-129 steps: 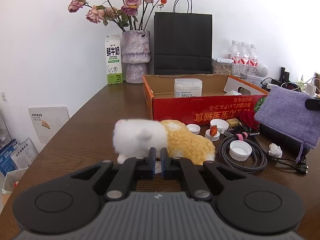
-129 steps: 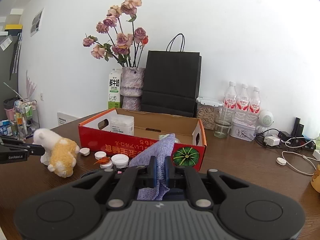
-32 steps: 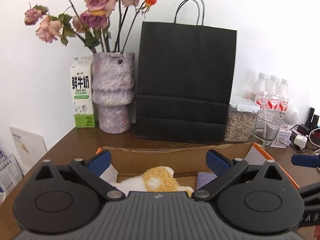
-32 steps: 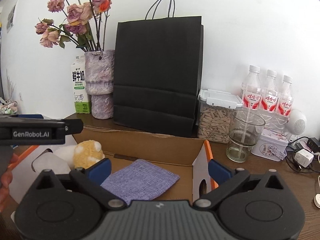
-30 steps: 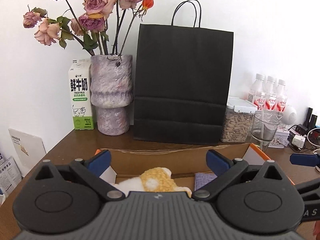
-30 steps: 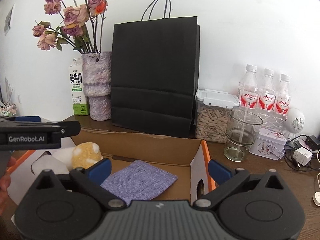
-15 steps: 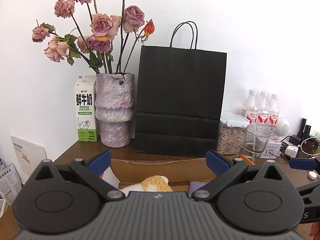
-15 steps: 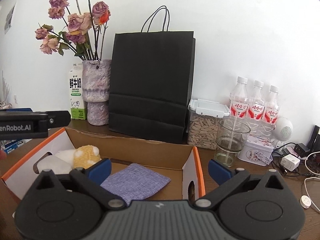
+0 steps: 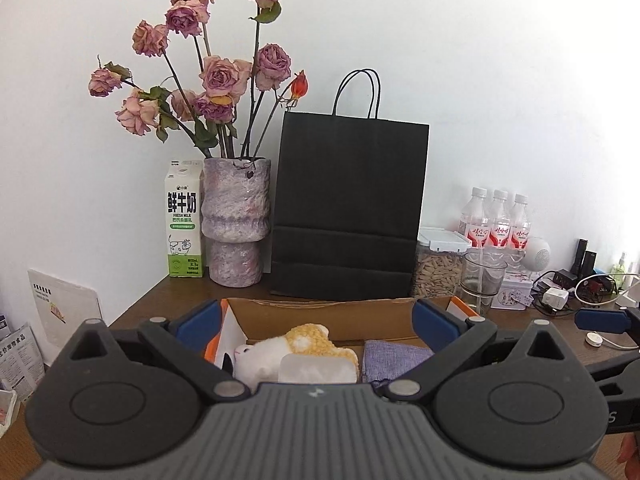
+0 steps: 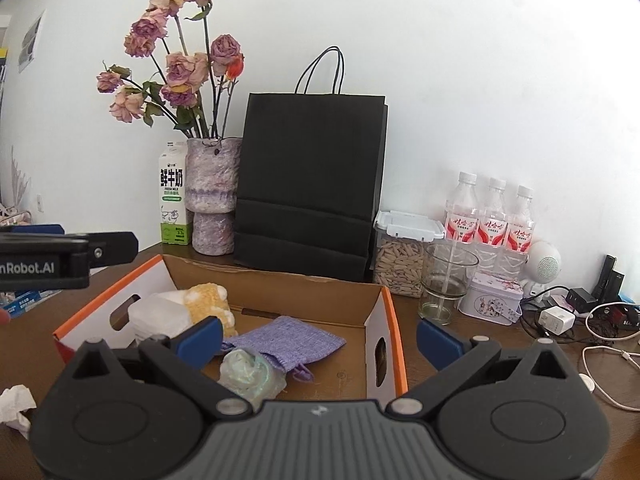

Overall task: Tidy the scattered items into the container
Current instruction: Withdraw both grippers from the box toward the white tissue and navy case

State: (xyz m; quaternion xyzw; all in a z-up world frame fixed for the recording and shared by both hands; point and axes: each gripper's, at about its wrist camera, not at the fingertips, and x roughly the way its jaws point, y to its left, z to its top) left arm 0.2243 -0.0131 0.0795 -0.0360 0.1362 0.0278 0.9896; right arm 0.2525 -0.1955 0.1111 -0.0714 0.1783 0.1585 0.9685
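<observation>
The cardboard box (image 10: pixel 276 284) with orange rims stands on the brown table. Inside it lie the white-and-yellow plush toy (image 9: pixel 304 340) (image 10: pixel 208 300), the purple cloth pouch (image 10: pixel 288 338) (image 9: pixel 394 354), a translucent plastic tub (image 10: pixel 160 314) (image 9: pixel 316 368) and a crumpled greenish wrapper (image 10: pixel 250 374). My left gripper (image 9: pixel 318 320) hovers open above the box's near side with nothing between its fingers. My right gripper (image 10: pixel 318 338) is open too, above the box's near right corner, holding nothing. The left gripper's body (image 10: pixel 60 254) shows at the left edge of the right wrist view.
Behind the box stand a black paper bag (image 9: pixel 348 208), a vase of dried roses (image 9: pixel 236 224), a milk carton (image 9: pixel 182 220), a seed jar (image 10: pixel 404 256), a glass (image 10: pixel 446 284), a tin (image 10: pixel 490 298), water bottles (image 10: pixel 494 220) and cables (image 10: pixel 600 320). A crumpled tissue (image 10: pixel 16 404) lies left of the box.
Both grippers let go of the plush toy and the pouch, which now lie in the box. Over the last second both open grippers have drawn back and risen from the box.
</observation>
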